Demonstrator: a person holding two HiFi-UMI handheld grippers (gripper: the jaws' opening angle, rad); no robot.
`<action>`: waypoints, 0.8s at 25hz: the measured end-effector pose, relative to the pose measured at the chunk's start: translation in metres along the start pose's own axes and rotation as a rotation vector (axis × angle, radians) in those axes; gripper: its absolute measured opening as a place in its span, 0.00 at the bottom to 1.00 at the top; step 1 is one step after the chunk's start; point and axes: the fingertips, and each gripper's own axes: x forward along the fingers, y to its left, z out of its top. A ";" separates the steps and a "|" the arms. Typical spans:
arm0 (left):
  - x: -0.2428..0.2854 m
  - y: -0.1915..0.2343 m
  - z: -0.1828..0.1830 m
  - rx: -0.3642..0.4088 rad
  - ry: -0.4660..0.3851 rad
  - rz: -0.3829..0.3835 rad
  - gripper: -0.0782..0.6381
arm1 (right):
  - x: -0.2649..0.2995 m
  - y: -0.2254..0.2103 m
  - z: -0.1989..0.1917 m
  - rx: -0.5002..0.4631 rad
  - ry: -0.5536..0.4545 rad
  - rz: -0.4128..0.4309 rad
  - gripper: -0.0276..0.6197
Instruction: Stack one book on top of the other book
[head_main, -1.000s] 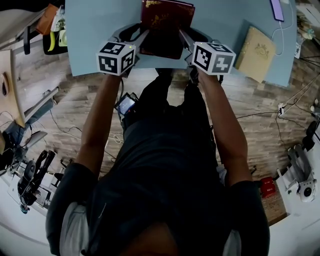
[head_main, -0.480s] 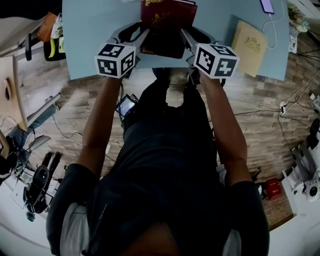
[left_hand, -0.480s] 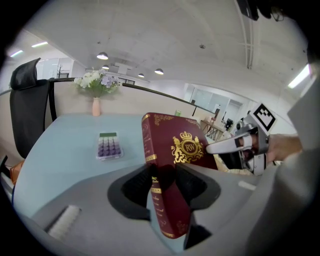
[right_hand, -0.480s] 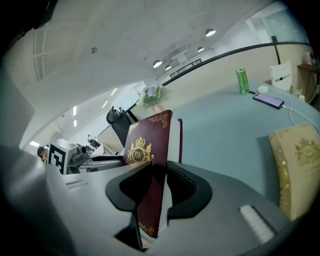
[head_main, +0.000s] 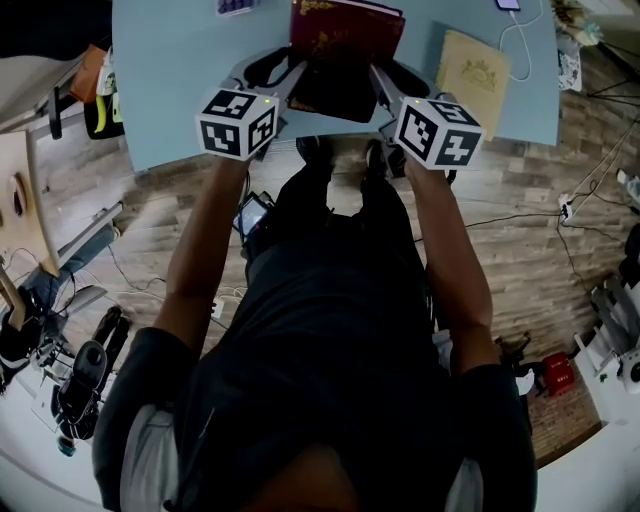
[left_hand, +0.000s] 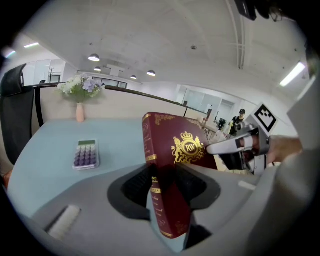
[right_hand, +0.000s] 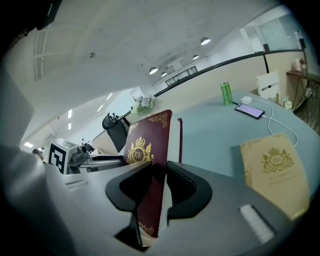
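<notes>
Burgundy book (head_main: 345, 40), spine at left hand-held gripper (head_main: 287, 84), runs lengthwise away from person.

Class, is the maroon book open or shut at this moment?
Shut: the maroon book shows its covers together around the pages, clamped by left gripper and right gripper.

Book (head_main: 345, 45) over near table (head_main: 180, 80) edge, left gripper (head_main: 280, 80) clamped at its 9 o'clock, right gripper (head_main: 385, 85) at its 3 o'clock, second book (head_main: 478, 72) flat on table farther toward 3 o'clock, calculator (head_main: 236, 6) at 10 o'clock, phone (head_main: 503, 4) at 1 o'clock.
</notes>
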 end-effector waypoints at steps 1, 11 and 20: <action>0.004 -0.006 0.002 0.004 0.000 -0.008 0.39 | -0.006 -0.005 0.001 0.002 -0.004 -0.008 0.19; 0.044 -0.073 0.015 0.040 0.012 -0.080 0.39 | -0.062 -0.060 0.013 0.015 -0.035 -0.074 0.18; 0.079 -0.126 0.018 0.058 0.036 -0.140 0.39 | -0.103 -0.106 0.017 0.035 -0.052 -0.128 0.18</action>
